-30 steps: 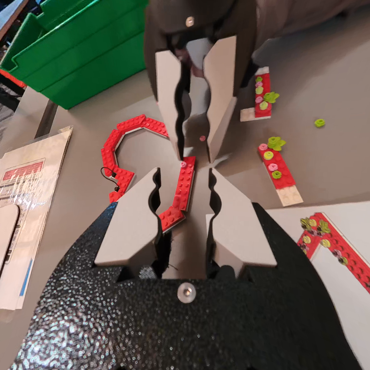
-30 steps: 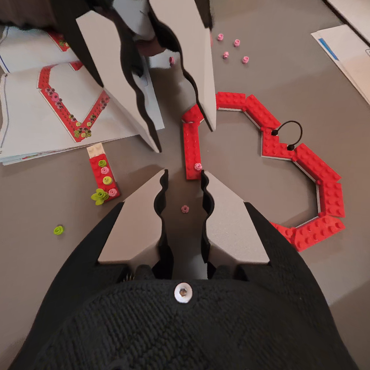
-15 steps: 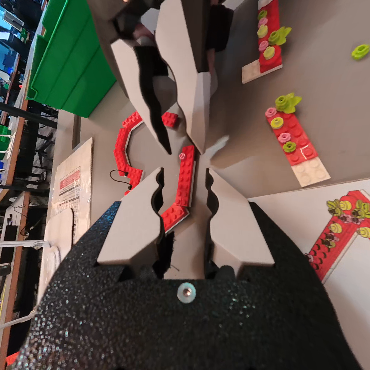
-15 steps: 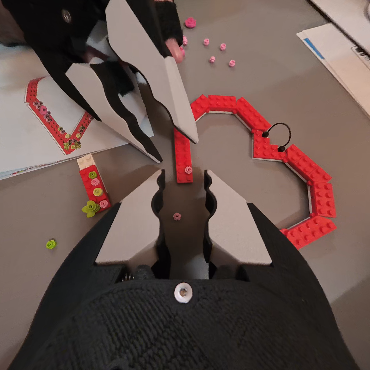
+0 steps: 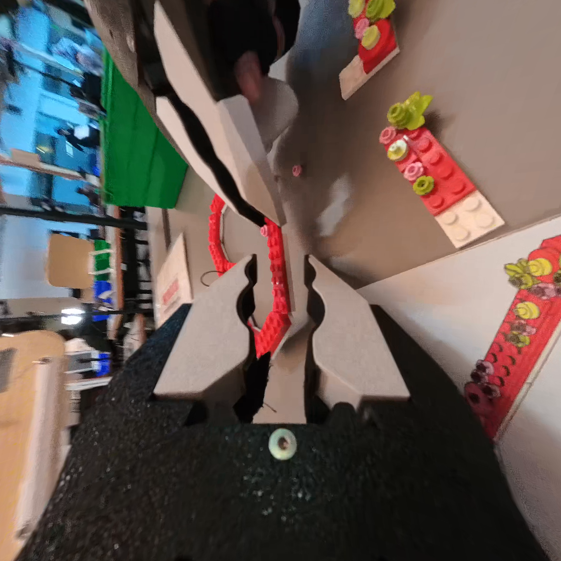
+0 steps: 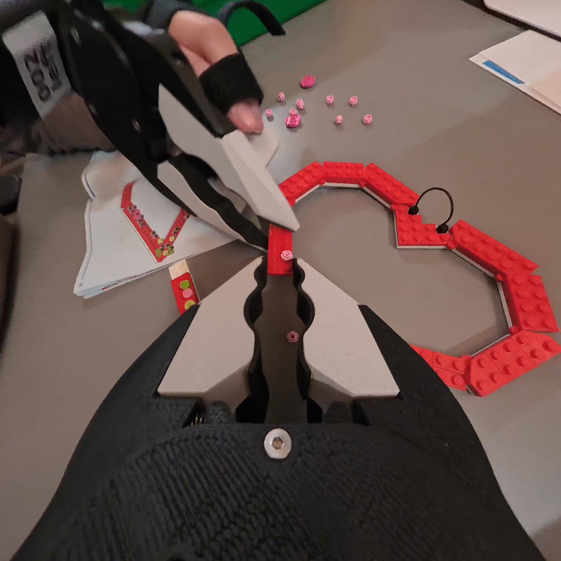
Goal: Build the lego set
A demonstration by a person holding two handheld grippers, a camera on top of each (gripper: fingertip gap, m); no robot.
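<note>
While the right gripper (image 6: 280,263) sits w/ fingers parted on either side of the near end of a red lego strip (image 6: 280,253), the left gripper (image 6: 280,235), seen in the right wrist view, comes in from the far left, tips at the strip's far part; its fingers look slightly apart in its own view (image 5: 280,259), strip running up the gap betw. them. Whether either set of fingers actually touches the strip can't be told. A pink stud (image 6: 287,255) sits on the strip near its end. The strip joins a curved red lego chain (image 6: 473,252) that loops to the right on the grey table (image 6: 379,303), w/ a black cord loop (image 6: 432,206) clipped on it. A loose pink flower piece (image 6: 292,336) lies on the table betw. the right gripper's fingers. More pink studs (image 6: 329,109) are scattered farther off. At left, an open instruction booklet (image 6: 121,243) and a short red plate w/ pink & lime flowers (image 6: 185,293). Left wrist view is blurred.
</note>
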